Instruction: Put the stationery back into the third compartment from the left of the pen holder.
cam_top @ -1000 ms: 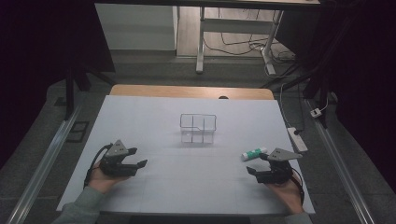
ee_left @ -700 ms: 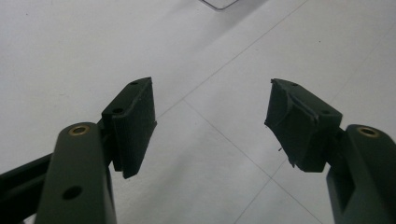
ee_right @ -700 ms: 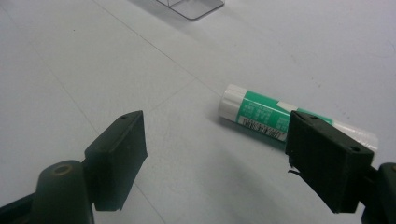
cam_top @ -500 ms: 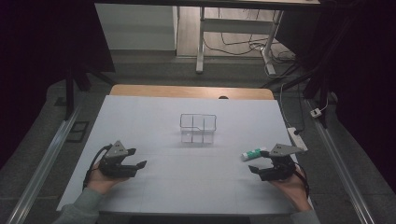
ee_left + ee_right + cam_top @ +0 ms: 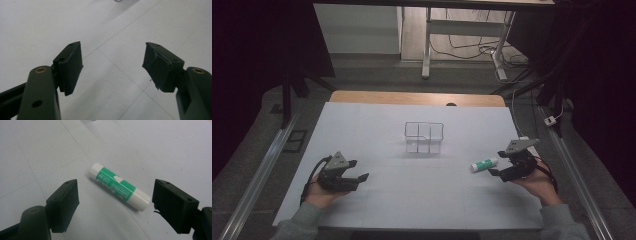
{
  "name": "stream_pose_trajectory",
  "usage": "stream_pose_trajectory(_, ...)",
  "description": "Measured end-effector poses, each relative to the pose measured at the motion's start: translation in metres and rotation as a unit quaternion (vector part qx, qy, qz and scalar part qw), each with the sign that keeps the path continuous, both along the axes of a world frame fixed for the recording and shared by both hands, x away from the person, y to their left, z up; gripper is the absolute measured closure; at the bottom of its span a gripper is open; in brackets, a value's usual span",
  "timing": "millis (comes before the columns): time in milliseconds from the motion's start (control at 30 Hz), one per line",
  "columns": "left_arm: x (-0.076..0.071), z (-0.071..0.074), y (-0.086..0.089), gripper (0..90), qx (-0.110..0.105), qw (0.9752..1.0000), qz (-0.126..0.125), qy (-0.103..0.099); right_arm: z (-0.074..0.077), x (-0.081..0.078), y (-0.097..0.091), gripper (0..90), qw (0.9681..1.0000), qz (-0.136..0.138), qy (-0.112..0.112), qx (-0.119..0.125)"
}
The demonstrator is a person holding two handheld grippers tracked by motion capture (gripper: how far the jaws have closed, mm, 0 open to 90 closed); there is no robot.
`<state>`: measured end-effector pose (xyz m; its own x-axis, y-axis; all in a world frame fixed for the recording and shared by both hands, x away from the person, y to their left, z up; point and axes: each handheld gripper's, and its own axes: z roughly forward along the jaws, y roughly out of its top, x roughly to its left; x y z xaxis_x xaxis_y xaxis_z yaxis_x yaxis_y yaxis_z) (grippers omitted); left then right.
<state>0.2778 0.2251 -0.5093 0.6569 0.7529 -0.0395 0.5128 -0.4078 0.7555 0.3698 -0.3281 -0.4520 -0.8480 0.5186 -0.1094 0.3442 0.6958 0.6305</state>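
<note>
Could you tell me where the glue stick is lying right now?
In the high view the glue stick lies flat on the white table at the right, just ahead of the open right tool, untouched.

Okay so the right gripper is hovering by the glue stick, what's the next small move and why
Probably lower the right gripper so its open jaws straddle the glue stick, then close. The stick lies flat on the white table, ahead of the jaws and untouched. It lies slantwise to them, so a slight wrist turn may help. The left gripper rests open, away from it.
</note>
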Motion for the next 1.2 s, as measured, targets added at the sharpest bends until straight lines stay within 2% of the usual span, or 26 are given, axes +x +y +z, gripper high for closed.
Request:
stream_pose_trajectory(167,0.001,-0.001,0.000,31.1,0.003,1.0000,-0.003,0.002,0.002,0.011,0.010,21.5,0.9988,0.021,0.023,-0.037)
stream_pose_trajectory(233,0.000,-0.001,0.001,31.1,0.004,1.0000,-0.002,0.003,0.001,0.015,0.015,21.3,0.9972,0.034,0.028,-0.060)
stream_pose_trajectory(300,0.000,-0.001,0.002,31.1,0.003,1.0000,0.000,0.004,-0.002,0.020,0.018,20.6,0.9959,0.041,0.035,-0.072)
stream_pose_trajectory(333,0.000,-0.001,0.002,31.1,0.003,1.0000,0.001,0.004,-0.005,0.025,0.021,19.5,0.9940,0.044,0.043,-0.090)
stream_pose_trajectory(367,-0.001,-0.001,0.002,31.1,0.003,1.0000,0.002,0.004,-0.005,0.025,0.021,19.5,0.9940,0.044,0.043,-0.090)
stream_pose_trajectory(433,-0.002,-0.001,0.003,31.0,0.004,1.0000,0.003,0.004,-0.007,0.029,0.024,19.4,0.9919,0.050,0.047,-0.107)
stream_pose_trajectory(533,-0.002,-0.001,0.003,31.0,0.004,1.0000,0.005,0.004,-0.009,0.035,0.029,19.8,0.9871,0.063,0.054,-0.137)
stream_pose_trajectory(600,-0.003,-0.001,0.004,31.0,0.002,1.0000,0.003,0.005,-0.010,0.039,0.031,20.6,0.9841,0.068,0.065,-0.151)
stream_pose_trajectory(733,-0.002,0.000,0.005,31.0,0.000,1.0000,0.003,0.006,-0.013,0.045,0.038,22.5,0.9791,0.080,0.072,-0.172)
stream_pose_trajectory(767,-0.002,-0.001,0.005,31.0,0.000,1.0000,0.003,0.007,-0.015,0.048,0.041,24.8,0.9761,0.088,0.082,-0.181)
stream_pose_trajectory(800,-0.002,-0.001,0.005,31.0,0.000,1.0000,0.003,0.008,-0.015,0.048,0.041,24.8,0.9761,0.088,0.082,-0.181)
stream_pose_trajectory(833,-0.002,-0.001,0.005,30.9,0.001,1.0000,0.003,0.009,-0.019,0.051,0.044,27.5,0.9707,0.089,0.095,-0.202)
stream_pose_trajectory(867,-0.002,-0.002,0.005,30.9,0.002,0.9999,0.002,0.010,-0.019,0.051,0.044,27.5,0.9707,0.089,0.095,-0.202)
stream_pose_trajectory(900,-0.002,-0.002,0.005,30.9,0.002,0.9999,0.000,0.011,-0.022,0.053,0.046,30.4,0.9661,0.093,0.096,-0.221)
stream_pose_trajectory(1000,-0.002,-0.002,0.004,30.8,0.002,0.9999,-0.003,0.012,-0.023,0.056,0.046,35.0,0.9654,0.090,0.100,-0.224)
stream_pose_trajectory(1033,-0.003,-0.002,0.004,30.7,0.003,0.9999,-0.003,0.013,-0.026,0.060,0.044,39.3,0.9632,0.094,0.100,-0.231)
stream_pose_trajectory(1067,-0.003,-0.002,0.004,30.7,0.003,0.9999,-0.004,0.013,-0.026,0.060,0.044,39.3,0.9632,0.094,0.100,-0.231)
stream_pose_trajectory(1100,-0.003,-0.002,0.004,30.7,0.002,0.9999,-0.004,0.014,-0.030,0.061,0.043,44.3,0.9603,0.098,0.095,-0.243)
stream_pose_trajectory(1133,-0.003,-0.002,0.004,30.7,0.002,0.9999,-0.004,0.014,-0.031,0.061,0.043,44.3,0.9587,0.100,0.094,-0.249)
stream_pose_trajectory(1167,-0.002,-0.003,0.004,30.7,0.003,0.9999,-0.004,0.014,-0.031,0.061,0.043,45.7,0.9587,0.100,0.094,-0.249)
stream_pose_trajectory(1200,-0.002,-0.003,0.004,30.7,0.002,0.9999,-0.004,0.015,-0.033,0.061,0.042,50.7,0.9563,0.104,0.095,-0.256)
